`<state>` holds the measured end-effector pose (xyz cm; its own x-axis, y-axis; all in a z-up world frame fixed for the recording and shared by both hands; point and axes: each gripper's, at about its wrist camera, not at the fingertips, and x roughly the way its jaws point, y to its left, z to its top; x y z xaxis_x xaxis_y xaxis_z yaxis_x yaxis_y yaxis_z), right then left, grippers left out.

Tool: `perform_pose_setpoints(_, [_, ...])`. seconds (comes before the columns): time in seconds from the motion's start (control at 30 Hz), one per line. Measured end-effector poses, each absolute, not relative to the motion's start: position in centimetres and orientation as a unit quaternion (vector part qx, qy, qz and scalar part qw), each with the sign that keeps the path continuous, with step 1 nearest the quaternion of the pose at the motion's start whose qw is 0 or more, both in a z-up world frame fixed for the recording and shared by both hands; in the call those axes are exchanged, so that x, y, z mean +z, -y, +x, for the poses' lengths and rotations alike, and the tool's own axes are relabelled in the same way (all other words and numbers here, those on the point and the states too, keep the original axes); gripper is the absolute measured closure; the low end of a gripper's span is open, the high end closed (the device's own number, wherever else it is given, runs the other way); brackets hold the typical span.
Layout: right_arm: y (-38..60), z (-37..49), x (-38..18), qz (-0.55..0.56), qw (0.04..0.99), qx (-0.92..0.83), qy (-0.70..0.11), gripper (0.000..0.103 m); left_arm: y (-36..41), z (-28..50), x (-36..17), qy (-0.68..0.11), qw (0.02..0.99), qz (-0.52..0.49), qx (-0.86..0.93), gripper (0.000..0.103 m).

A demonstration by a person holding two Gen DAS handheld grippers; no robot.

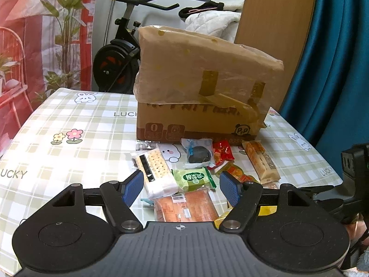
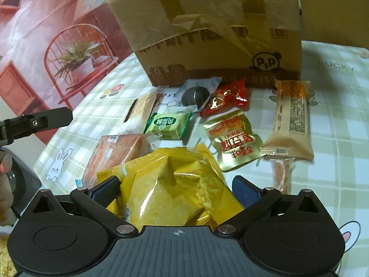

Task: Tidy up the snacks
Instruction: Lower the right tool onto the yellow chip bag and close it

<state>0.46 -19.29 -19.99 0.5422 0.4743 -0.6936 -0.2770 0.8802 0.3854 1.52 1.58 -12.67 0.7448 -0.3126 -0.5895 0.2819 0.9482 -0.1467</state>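
Observation:
Several wrapped snacks lie in front of a cardboard box (image 1: 198,117) on the checked tablecloth. In the left wrist view my left gripper (image 1: 181,185) is open and empty, hovering over a cracker pack (image 1: 156,170), a green packet (image 1: 193,177) and an orange packet (image 1: 184,207). In the right wrist view my right gripper (image 2: 175,191) is wide open around a yellow packet (image 2: 170,191), which lies between the fingers; a firm grip does not show. Beyond lie the green packet (image 2: 168,125), a gold pouch (image 2: 233,140), a red packet (image 2: 226,98), a dark cookie pack (image 2: 196,95) and a long beige bar (image 2: 290,120).
The box (image 2: 207,34) has tape and plastic film over its raised flap. An exercise bike (image 1: 122,53) stands behind the table, a blue curtain (image 1: 334,69) at right. The left gripper's finger (image 2: 46,117) shows at the left of the right wrist view.

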Motion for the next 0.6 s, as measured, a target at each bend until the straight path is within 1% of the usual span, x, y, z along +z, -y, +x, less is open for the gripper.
perform_pose_setpoints(0.03, [19.3,0.3,-20.0,0.119,0.87,0.221,-0.424,0.007,-1.6,1.5,-12.6,-0.32,0.934,-0.024,-0.159,0.028])
perform_pose_setpoints(0.07, [19.4,0.2,-19.9,0.122,0.871,0.224,-0.42,0.012,-1.7,1.5,-12.6,-0.32,0.934,-0.025,-0.158,0.028])
perform_pose_setpoints(0.23, [19.5,-0.1,-19.5,0.116,0.878,0.223,-0.409,0.019,-1.7,1.5,-12.6,-0.321,0.933,-0.028,-0.158,0.028])
perform_pose_setpoints(0.6, [20.4,-0.3,-17.5,0.106,0.899,0.211,-0.369,0.02,-2.1,1.6,-12.7,-0.323,0.933,-0.034,-0.155,0.029])
